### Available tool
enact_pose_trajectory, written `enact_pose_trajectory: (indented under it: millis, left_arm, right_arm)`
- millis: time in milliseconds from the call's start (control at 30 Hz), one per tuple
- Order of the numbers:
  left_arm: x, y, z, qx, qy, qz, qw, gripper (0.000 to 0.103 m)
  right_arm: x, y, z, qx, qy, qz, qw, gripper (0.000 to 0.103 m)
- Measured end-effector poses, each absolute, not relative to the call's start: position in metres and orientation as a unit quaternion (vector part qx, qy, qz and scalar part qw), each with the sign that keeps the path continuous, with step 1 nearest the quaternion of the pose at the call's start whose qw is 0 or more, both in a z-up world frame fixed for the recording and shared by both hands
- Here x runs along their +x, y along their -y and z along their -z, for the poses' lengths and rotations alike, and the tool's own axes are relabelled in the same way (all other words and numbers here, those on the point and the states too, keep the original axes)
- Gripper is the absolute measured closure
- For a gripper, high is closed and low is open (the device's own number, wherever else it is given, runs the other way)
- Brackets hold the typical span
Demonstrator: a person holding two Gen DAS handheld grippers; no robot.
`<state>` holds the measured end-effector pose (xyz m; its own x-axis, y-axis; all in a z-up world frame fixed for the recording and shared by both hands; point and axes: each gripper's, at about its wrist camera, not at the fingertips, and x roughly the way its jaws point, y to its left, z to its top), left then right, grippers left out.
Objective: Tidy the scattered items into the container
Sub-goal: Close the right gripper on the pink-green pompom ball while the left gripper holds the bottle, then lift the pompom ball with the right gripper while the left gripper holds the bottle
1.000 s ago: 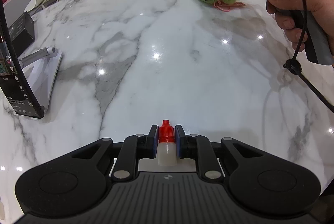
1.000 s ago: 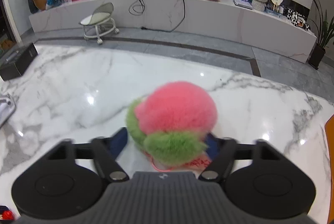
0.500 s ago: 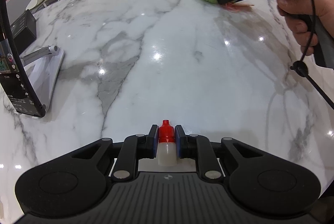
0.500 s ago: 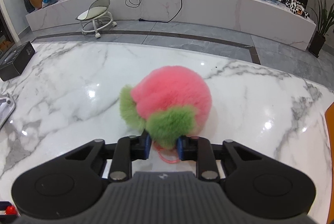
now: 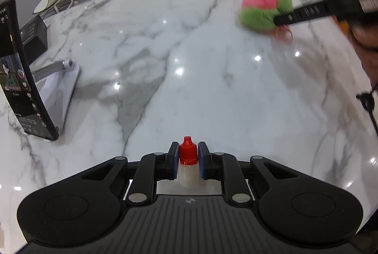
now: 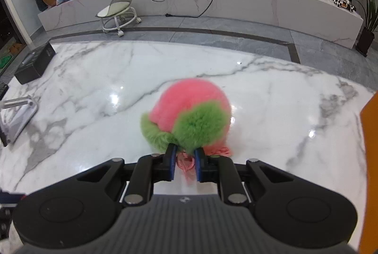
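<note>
My left gripper (image 5: 187,160) is shut on a small white dropper bottle with a red cap (image 5: 188,165), held upright above the marble table (image 5: 212,93). In the right wrist view my right gripper (image 6: 185,161) is shut on the near green edge of a fluffy pink and green plush ball (image 6: 189,120), with its pink cord bunched between the pads. The same plush ball (image 5: 265,8) shows at the upper right of the left wrist view, hanging from the right gripper's fingers (image 5: 304,14), clear of the marble. An orange container edge (image 6: 369,147) lies at the far right.
A phone on a metal stand (image 5: 26,79) is at the table's left side, a black box (image 6: 35,62) behind it. A hand (image 5: 368,41) with a dangling cable holds the right gripper. Beyond the table are a small stool (image 6: 118,15) and a low marble shelf.
The right gripper has shut on the plush ball's green edge and lifted it off the table, swinging it nearer. The left gripper has kept still with the bottle.
</note>
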<state>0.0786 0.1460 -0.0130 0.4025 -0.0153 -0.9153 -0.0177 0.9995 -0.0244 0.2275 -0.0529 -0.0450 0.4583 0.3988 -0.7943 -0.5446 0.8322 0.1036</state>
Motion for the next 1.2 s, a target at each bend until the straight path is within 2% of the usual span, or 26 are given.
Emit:
enact_pose_trajectory:
  millis: [200, 233, 400, 567, 600, 667, 700, 733, 800, 900, 1033, 1200]
  left_arm:
    - [0.08, -0.148, -0.002, -0.035, -0.523, -0.01, 0.851, 0.084]
    - [0.081, -0.148, -0.003, -0.037, -0.523, -0.011, 0.852, 0.084]
    - [0.083, -0.144, -0.006, -0.041, -0.517, -0.01, 0.855, 0.084]
    - [0.082, -0.138, -0.008, -0.04, -0.516, -0.004, 0.856, 0.084]
    - [0.082, -0.137, -0.007, -0.039, -0.517, -0.004, 0.855, 0.084]
    - [0.082, -0.135, -0.006, -0.037, -0.519, -0.003, 0.854, 0.084]
    - [0.082, -0.134, -0.005, -0.036, -0.52, -0.002, 0.853, 0.084]
    - [0.082, -0.134, -0.005, -0.035, -0.521, -0.001, 0.853, 0.084]
    - [0.081, -0.133, -0.003, -0.034, -0.523, 0.002, 0.852, 0.084]
    - [0.081, -0.135, -0.002, -0.033, -0.525, 0.003, 0.85, 0.084]
    - [0.08, -0.136, -0.003, -0.033, -0.525, 0.006, 0.851, 0.084]
    - [0.078, -0.139, -0.004, -0.034, -0.525, 0.009, 0.851, 0.084]
  right_arm:
    - [0.217, 0.074, 0.017, -0.061, -0.435, -0.286, 0.852, 0.085]
    - [0.215, 0.076, 0.012, -0.058, -0.433, -0.289, 0.852, 0.102]
    - [0.204, 0.084, -0.01, -0.045, -0.422, -0.3, 0.855, 0.103]
    - [0.204, 0.09, -0.008, -0.052, -0.426, -0.295, 0.853, 0.103]
    - [0.204, 0.092, -0.006, -0.053, -0.429, -0.293, 0.853, 0.093]
    - [0.207, 0.094, 0.002, -0.048, -0.439, -0.293, 0.848, 0.061]
    - [0.208, 0.094, 0.005, -0.045, -0.442, -0.293, 0.847, 0.036]
    - [0.208, 0.093, 0.008, -0.044, -0.441, -0.293, 0.847, 0.025]
    - [0.204, 0.085, 0.015, -0.061, -0.443, -0.297, 0.843, 0.022]
    - [0.196, 0.068, 0.026, -0.098, -0.449, -0.307, 0.834, 0.012]
    - [0.192, 0.051, 0.049, -0.155, -0.457, -0.284, 0.828, 0.012]
    - [0.193, 0.043, 0.068, -0.166, -0.483, -0.269, 0.817, 0.014]
